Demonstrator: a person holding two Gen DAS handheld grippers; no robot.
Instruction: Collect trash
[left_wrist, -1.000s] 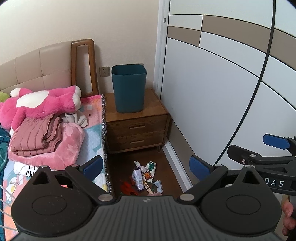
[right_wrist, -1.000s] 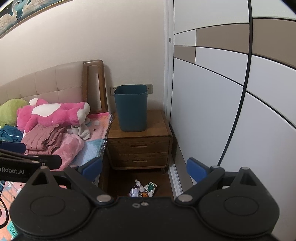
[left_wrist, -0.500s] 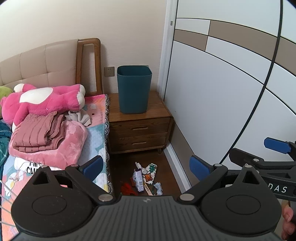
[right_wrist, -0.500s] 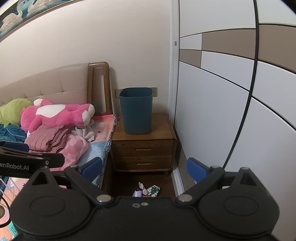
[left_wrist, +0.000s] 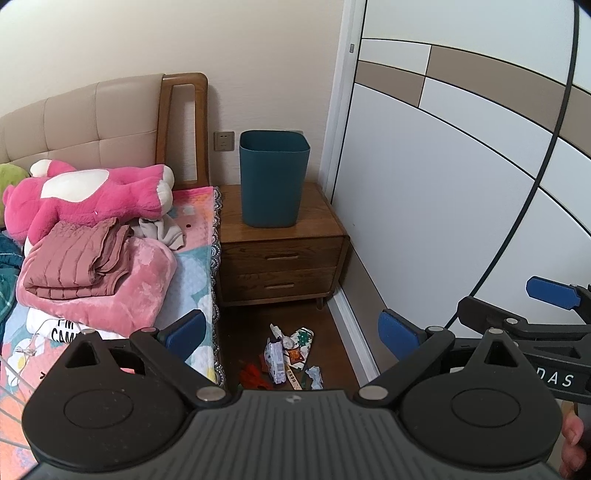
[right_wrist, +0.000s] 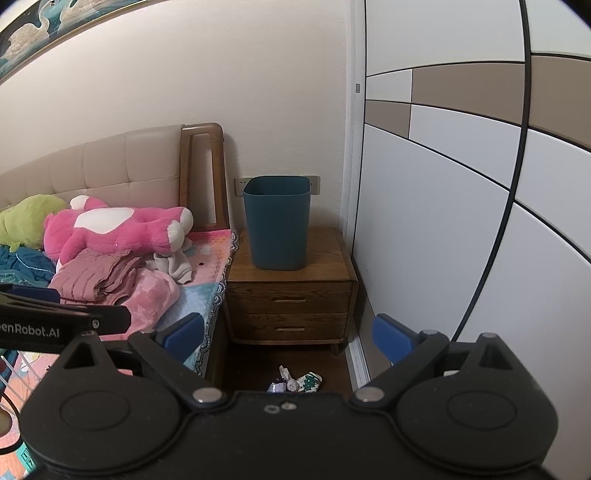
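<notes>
STEP: approach, nothing picked yet | left hand-held gripper (left_wrist: 291, 332) and right hand-held gripper (right_wrist: 288, 334) spread, empty | trash pile (left_wrist: 290, 356) on floor at 6 o'clock below nightstand (left_wrist: 280, 258) | bin (left_wrist: 274, 182) on top at 12 | NEXT: dip low, straddle one wrapper, pinch.

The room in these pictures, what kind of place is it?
Most likely a bedroom in a home. A bed with a padded headboard carries a pink plush toy, a wooden nightstand stands beside it, and a wardrobe fills the right wall.

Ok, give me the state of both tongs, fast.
Left tongs: open, holding nothing.
Right tongs: open, holding nothing.
</notes>
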